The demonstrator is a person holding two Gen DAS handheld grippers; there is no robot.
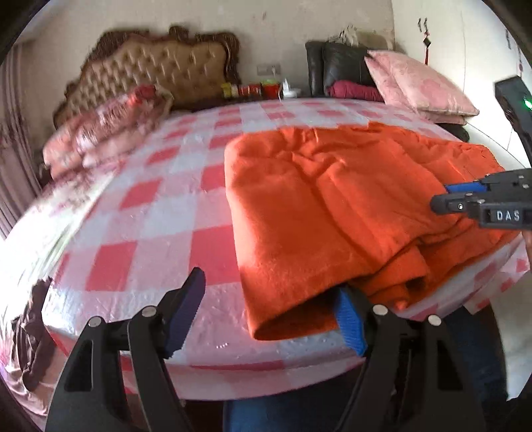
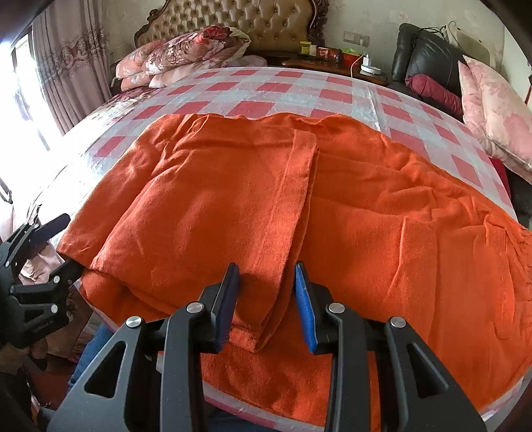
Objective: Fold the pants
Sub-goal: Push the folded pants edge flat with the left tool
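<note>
Left tongs (image 1: 269, 319): jaws spread wide and gripping nothing, poised at the near edge of the bed; the right-hand blue pad (image 1: 349, 324) sits just beside the rolled corner of the pants, the left-hand pad over bare sheet. Right tongs (image 2: 267, 307): jaws partly parted, straddling a folded strip of orange cloth at the near hem; the pads stand clear of the cloth on both sides, so no grasp is shown. Pants (image 2: 232, 206): orange, fleecy, lying folded in layers across the near half of the bed, one doubled panel on top with its edge running toward the right tongs, the near hem hanging slightly over the mattress edge, wrinkles throughout. Bed (image 1: 139, 212): covered by a sheet in pink and white checks. Headboard (image 2: 252, 20): tufted, tan, with dark carved frame, at the far end. Folded quilts (image 2: 186, 53): floral, pink and maroon, stacked at the far left of the bed. Pink pillow (image 1: 419, 86): at the far right, leaning near a black leather chair (image 2: 429, 56) that holds a dark red bolster (image 2: 435, 93). Nightstand (image 2: 332, 63): beside the headboard, carrying small boxes and a white charger with cord. Curtain (image 2: 66, 66): patterned, pale mauve, at the left by a bright window. Person's legs in blue denim (image 1: 282, 412): visible below the mattress edge.
</note>
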